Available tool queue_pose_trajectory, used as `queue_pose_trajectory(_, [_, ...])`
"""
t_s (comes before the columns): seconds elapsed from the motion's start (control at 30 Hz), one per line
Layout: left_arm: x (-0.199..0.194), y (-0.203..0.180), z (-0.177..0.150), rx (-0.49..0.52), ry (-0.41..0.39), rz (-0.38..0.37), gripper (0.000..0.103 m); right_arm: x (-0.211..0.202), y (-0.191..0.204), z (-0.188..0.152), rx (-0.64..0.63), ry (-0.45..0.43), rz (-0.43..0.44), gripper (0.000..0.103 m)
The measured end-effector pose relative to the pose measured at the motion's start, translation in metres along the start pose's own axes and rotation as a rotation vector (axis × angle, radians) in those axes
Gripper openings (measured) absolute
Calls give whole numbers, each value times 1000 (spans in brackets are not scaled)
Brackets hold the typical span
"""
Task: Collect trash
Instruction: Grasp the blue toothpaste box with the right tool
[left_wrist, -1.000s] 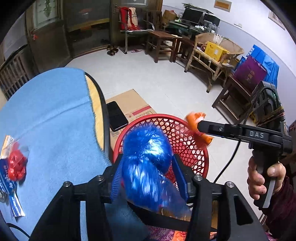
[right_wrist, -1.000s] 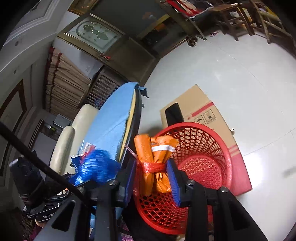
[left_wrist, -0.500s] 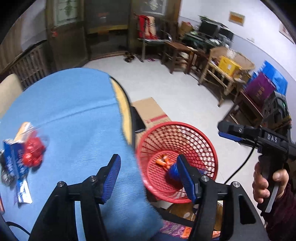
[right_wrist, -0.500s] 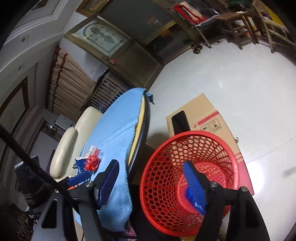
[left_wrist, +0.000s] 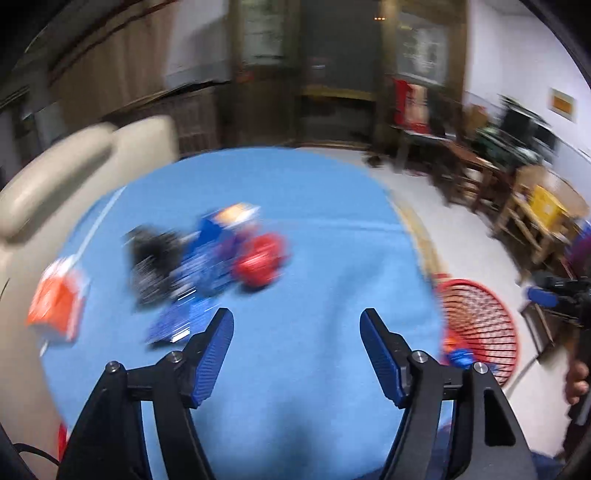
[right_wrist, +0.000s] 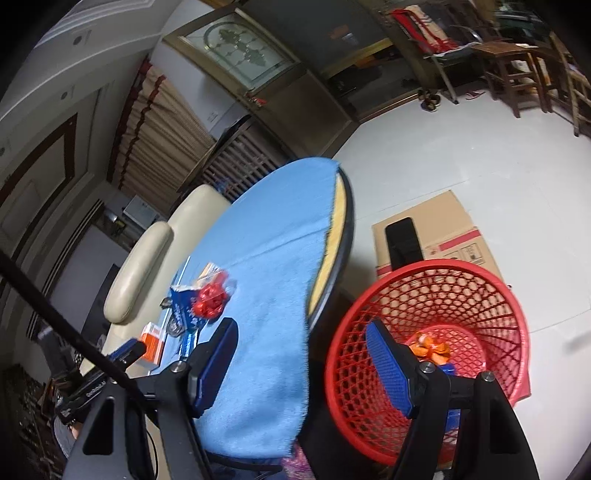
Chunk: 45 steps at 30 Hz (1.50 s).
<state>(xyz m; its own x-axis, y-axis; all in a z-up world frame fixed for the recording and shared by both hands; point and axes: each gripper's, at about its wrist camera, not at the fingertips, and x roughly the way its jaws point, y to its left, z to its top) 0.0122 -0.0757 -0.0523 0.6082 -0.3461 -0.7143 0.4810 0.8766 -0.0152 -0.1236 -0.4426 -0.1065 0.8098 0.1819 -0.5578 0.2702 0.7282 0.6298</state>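
Blue ribbed pads face each other across a wide gap on your left gripper (left_wrist: 296, 332), which holds nothing and hangs above the blue cloth (left_wrist: 314, 266) covering the round table. Your right gripper (right_wrist: 300, 343) is spread just as wide and is also empty; its left finger sits over the cloth edge and its right finger over the red mesh basket (right_wrist: 509, 317) on the floor beside the table. Inside that basket you can count two pieces of trash in the right wrist view: one orange wrapper (right_wrist: 430, 345) on the bottom and one blue piece (right_wrist: 448, 368) just beside it, half hidden by the gripper finger. The left wrist view shows the same basket (left_wrist: 491, 314) at the table's right edge, with blue and orange scraps at its near side. On the cloth ahead of your left gripper lies a blurred cluster of remaining trash: one red crumpled ball (left_wrist: 260, 258), one blue packet (left_wrist: 210, 258) touching it, and one dark crumpled item (left_wrist: 155, 262) against the packet's left side. One orange packet (left_wrist: 59, 299) lies apart from them, near the cloth's left edge. Motion blur keeps you from telling whether the blue packet is one piece or several. Behind the basket, one cardboard box (right_wrist: 443, 229) lies flat on the floor with one black phone (right_wrist: 402, 242) on top. Past the table stands one cream sofa (right_wrist: 162, 247), and further back wooden chairs (right_wrist: 517, 62) line the wall.
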Motion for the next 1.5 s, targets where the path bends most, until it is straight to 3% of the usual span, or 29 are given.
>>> queue_pose_trajectory(0.17, [-6, 78, -29, -139, 20, 146, 72, 24, 22, -2, -29, 54, 18, 76])
queue_pose_trajectory(0.23, [-8, 92, -34, -165, 19, 162, 72, 40, 36, -1, -44, 89, 36, 76])
queue_pose_trajectory(0.53, [11, 112, -35, -204, 50, 131, 72, 120, 135, 3, -192, 214, 148, 76])
queue_pose_trajectory(0.8, [29, 134, -56, -252, 100, 118, 72, 205, 209, 6, -182, 349, 214, 76])
queue_pose_trajectory(0.97, [23, 155, -65, -301, 100, 106, 72, 264, 251, 2, -153, 379, 158, 76])
queue_pose_trajectory(1.17, [17, 172, -76, -335, 103, 99, 72, 320, 259, -9, -40, 417, 42, 76])
queue_pose_trajectory(1.33, [16, 178, -78, -353, 104, 89, 72, 343, 260, -14, 32, 390, -63, 76])
queue_pose_trajectory(1.5, [17, 176, -72, -338, 99, 75, 72, 352, 262, -13, 50, 350, -102, 75])
